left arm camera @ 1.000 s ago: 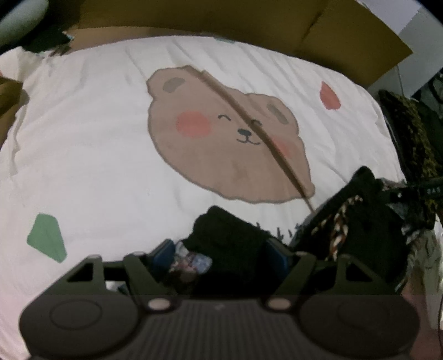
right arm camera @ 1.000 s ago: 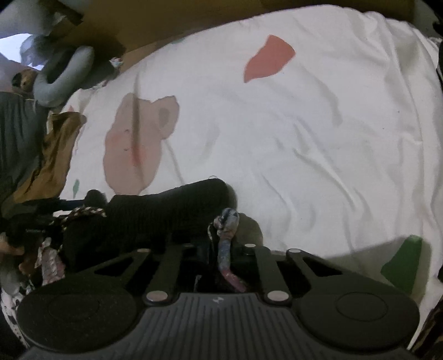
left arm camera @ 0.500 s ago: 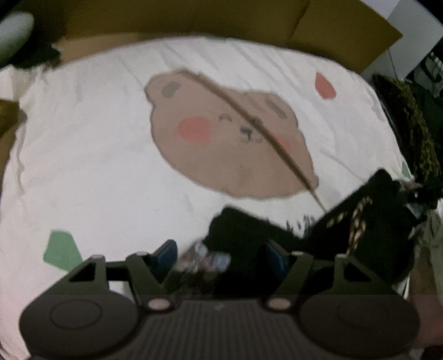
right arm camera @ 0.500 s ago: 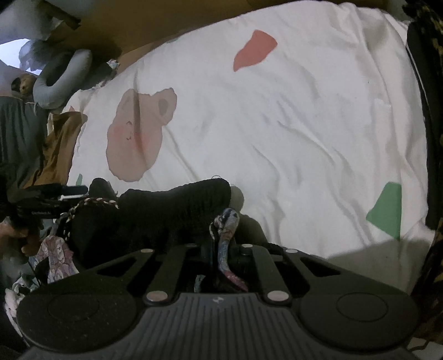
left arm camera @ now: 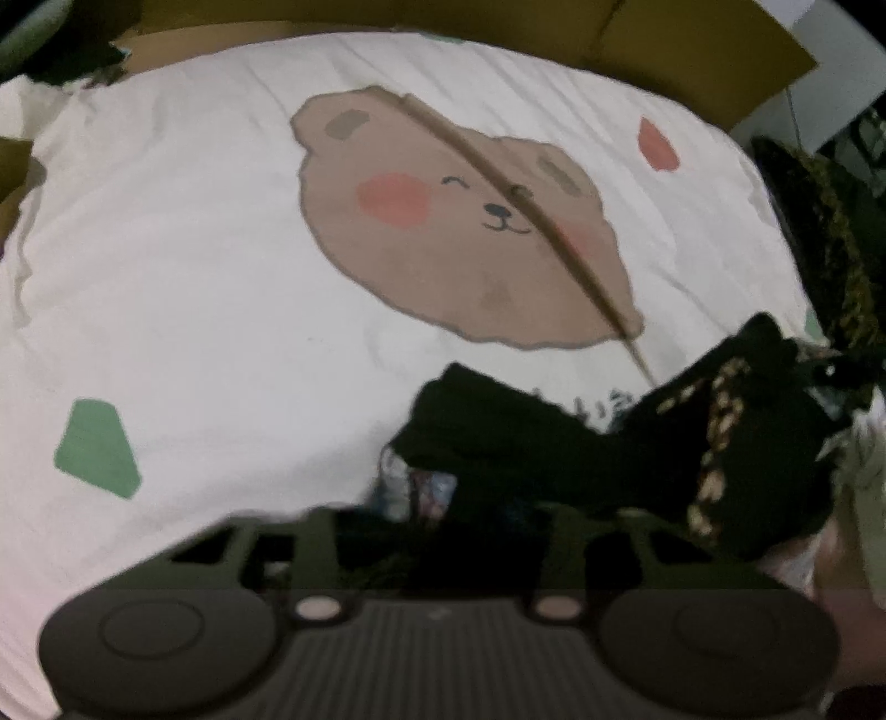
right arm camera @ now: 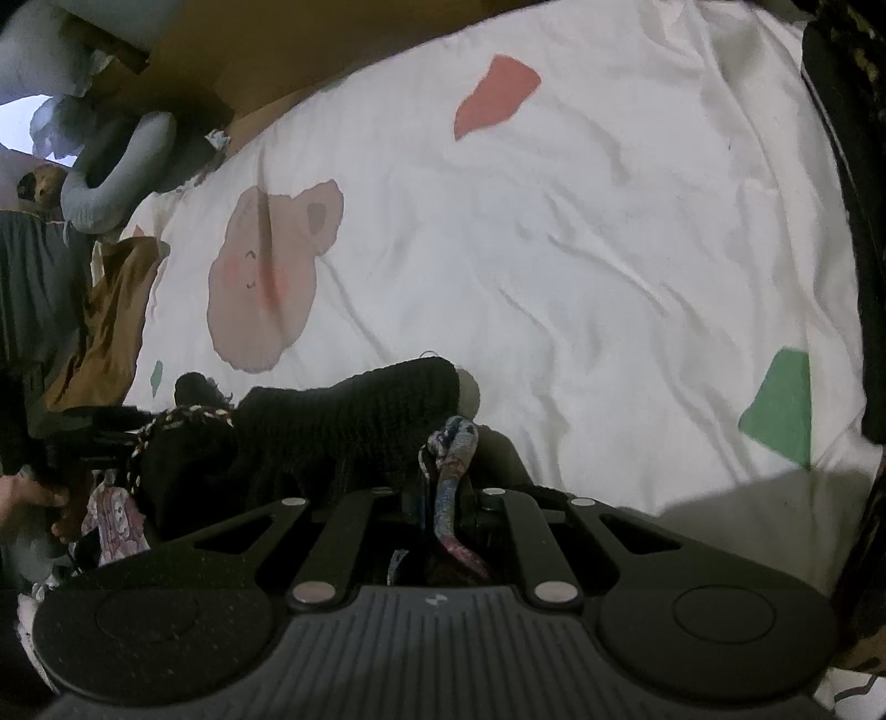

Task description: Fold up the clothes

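A black knitted garment (left arm camera: 559,443) with a braided gold-and-white trim (left arm camera: 720,432) hangs stretched between my two grippers above the white bedsheet (left arm camera: 210,288). My left gripper (left arm camera: 443,498) has its jaws apart with the garment's patterned edge bunched between them. In the right wrist view the garment (right arm camera: 343,426) runs off to the left. My right gripper (right arm camera: 448,487) is shut on the garment's blue-and-pink patterned edge (right arm camera: 451,459).
The sheet carries a brown bear face (left arm camera: 454,232) and red (left arm camera: 656,145) and green (left arm camera: 97,448) patches. A tan headboard (left arm camera: 692,50) lies beyond. Dark patterned cloth (left arm camera: 830,249) lies right. A mustard cloth (right arm camera: 108,327) and a grey neck pillow (right arm camera: 111,171) lie left.
Both grippers have lifted and drawn back with the garment, so more of the bed shows. The left view has blurred with the motion. The grips look unchanged.
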Available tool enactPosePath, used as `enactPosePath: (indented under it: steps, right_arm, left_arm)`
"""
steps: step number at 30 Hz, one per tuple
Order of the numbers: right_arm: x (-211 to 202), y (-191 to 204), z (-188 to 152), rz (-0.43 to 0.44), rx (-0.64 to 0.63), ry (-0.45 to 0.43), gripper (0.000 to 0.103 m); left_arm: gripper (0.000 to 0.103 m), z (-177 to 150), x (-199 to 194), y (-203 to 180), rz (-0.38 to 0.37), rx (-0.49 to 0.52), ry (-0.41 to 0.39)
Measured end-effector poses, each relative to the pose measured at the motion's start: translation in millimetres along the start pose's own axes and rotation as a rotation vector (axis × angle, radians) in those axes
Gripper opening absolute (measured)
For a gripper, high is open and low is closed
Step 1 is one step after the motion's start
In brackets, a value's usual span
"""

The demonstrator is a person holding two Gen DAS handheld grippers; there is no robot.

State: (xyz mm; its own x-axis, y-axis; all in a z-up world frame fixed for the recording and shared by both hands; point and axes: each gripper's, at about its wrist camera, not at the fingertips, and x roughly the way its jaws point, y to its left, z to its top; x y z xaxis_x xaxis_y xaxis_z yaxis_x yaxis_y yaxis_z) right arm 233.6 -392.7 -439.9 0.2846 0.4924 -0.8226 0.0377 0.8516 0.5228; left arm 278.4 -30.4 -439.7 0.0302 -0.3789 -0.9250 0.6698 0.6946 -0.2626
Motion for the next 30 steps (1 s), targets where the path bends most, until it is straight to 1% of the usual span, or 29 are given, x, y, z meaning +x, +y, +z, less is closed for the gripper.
enactPosePath:
  steps: [2, 3, 8, 13, 18, 25, 30]
  right_arm:
    - [-6.0, 2.8, 2.0, -0.009, -0.013, -0.025, 0.006]
    - [-9.0, 4.3, 3.2, -0.011, -0.019, -0.038, 0.006]
    - [-19.8, 12.7, 8.5, -0.027, -0.053, -0.088, 0.005]
    - [-25.3, 21.8, 13.8, -0.038, -0.077, -0.128, 0.005]
    - [-35.0, 32.2, 25.2, -0.062, -0.109, -0.193, 0.005]
    - [-49.7, 44.1, 46.6, -0.093, -0.139, -0.295, 0.004]
    - [-56.8, 50.5, 66.5, -0.100, -0.158, -0.340, 0.003]
  left_arm:
    - [0.013, -2.9, -5.8, 1.0, -0.001, -0.024, -0.034]
    - [0.013, -4.3, -9.9, 1.7, -0.001, -0.033, -0.049]
    - [0.012, -1.1, -34.7, 0.9, 0.005, -0.040, -0.102]
    - [0.012, 11.1, -60.8, 2.7, 0.026, -0.054, -0.185]
    - [0.012, 24.7, -80.6, 0.4, 0.036, -0.052, -0.258]
    - [0.012, 47.7, -97.3, -4.6, 0.057, -0.049, -0.348]
    - [0.012, 60.4, -108.6, -6.4, 0.072, -0.050, -0.405]
